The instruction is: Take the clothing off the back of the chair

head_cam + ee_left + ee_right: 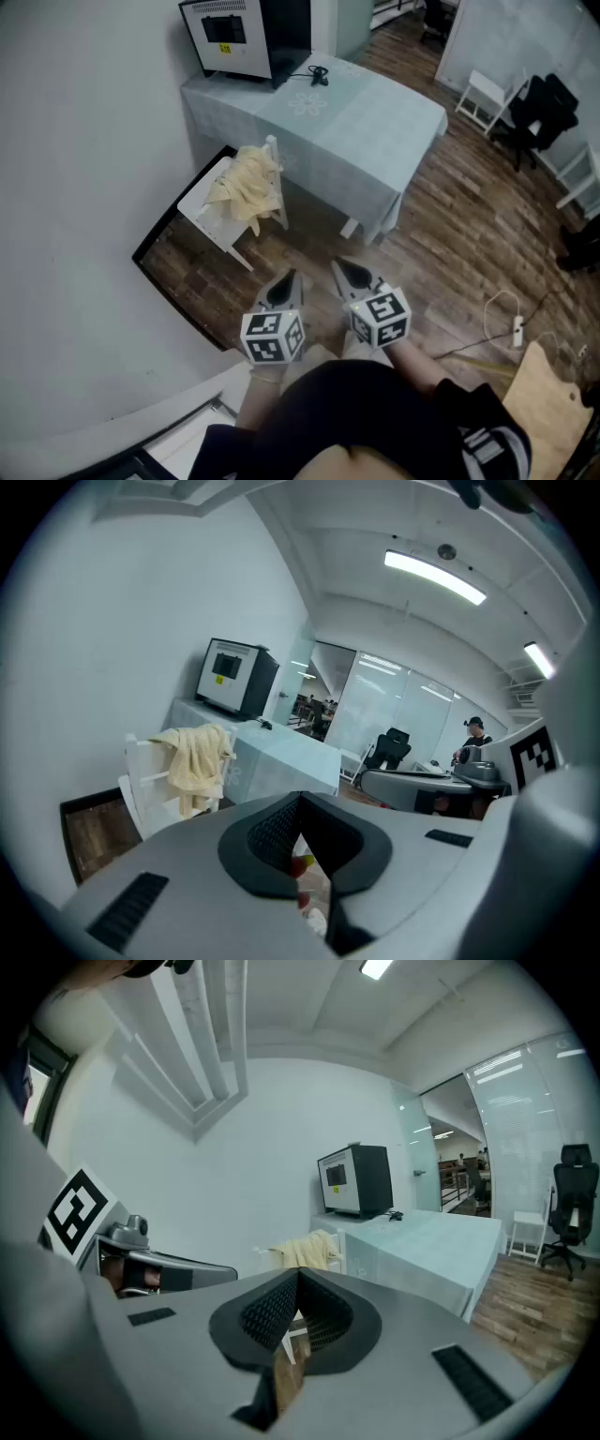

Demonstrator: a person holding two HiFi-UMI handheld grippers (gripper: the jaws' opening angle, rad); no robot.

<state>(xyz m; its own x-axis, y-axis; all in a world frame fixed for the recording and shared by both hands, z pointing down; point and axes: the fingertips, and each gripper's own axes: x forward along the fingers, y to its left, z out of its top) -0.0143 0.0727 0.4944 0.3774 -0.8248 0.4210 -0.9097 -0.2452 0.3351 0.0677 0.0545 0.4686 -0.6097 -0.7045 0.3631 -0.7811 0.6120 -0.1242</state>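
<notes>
The cloth (246,183), yellow and crumpled, hangs over the back of the white chair (200,204). The chair stands by the wall, just beside the surface (366,131) with its pale blue cover. At the far end of the surface sits a boxy machine (246,36), with a small black cable (319,73) near it. The left tongs (286,280) and the right tongs (343,268) are side by side, well apart from the chair and pointing toward it. Both are pressed together with nothing pinched. Only the head view shows the power strip (517,328) lying on the wood floor (450,234). Only the left gripper view shows a person (472,733) in a cap far off to the right.
</notes>
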